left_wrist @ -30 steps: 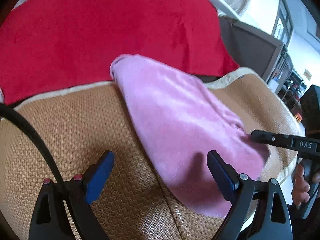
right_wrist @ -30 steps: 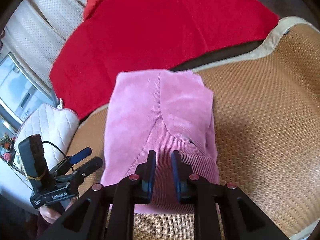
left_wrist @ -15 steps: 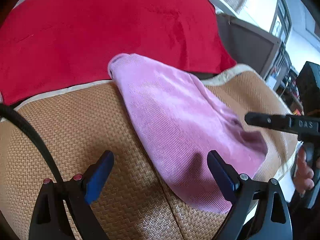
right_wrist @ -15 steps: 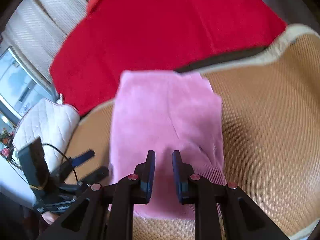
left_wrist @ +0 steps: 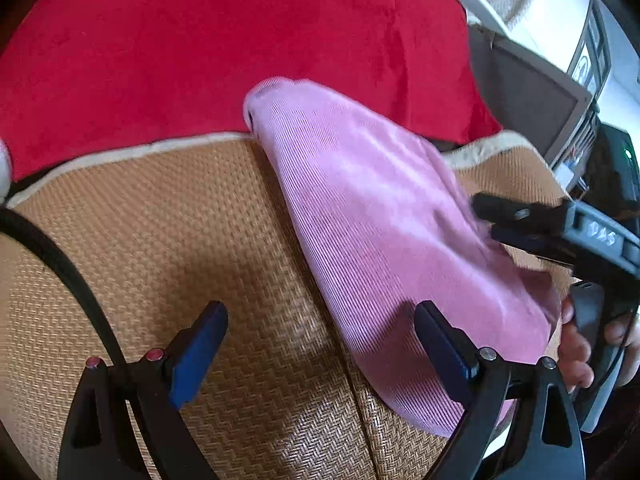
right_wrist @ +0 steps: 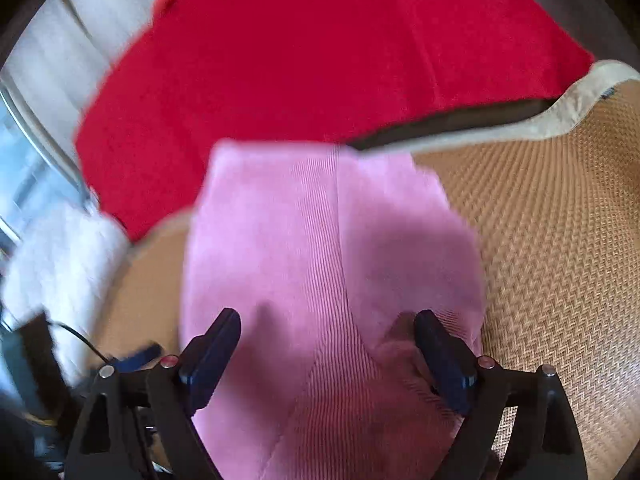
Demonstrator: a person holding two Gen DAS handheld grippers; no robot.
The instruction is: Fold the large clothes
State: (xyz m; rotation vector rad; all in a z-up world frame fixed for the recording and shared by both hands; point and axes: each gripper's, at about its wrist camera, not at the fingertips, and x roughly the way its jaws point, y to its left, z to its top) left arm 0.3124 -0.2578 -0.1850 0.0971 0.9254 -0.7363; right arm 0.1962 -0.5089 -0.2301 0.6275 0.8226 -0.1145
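Pink garment cut off below; white cushion blurred at left edge.

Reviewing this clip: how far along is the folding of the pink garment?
Done: the pink garment lies as a compact folded strip on the woven mat. In hand: nothing; the right gripper jaws are opening over it, the left gripper is open beside it. Left: the red cloth behind lies spread flat.

One pink garment, one red cloth, one woven mat, two claws.
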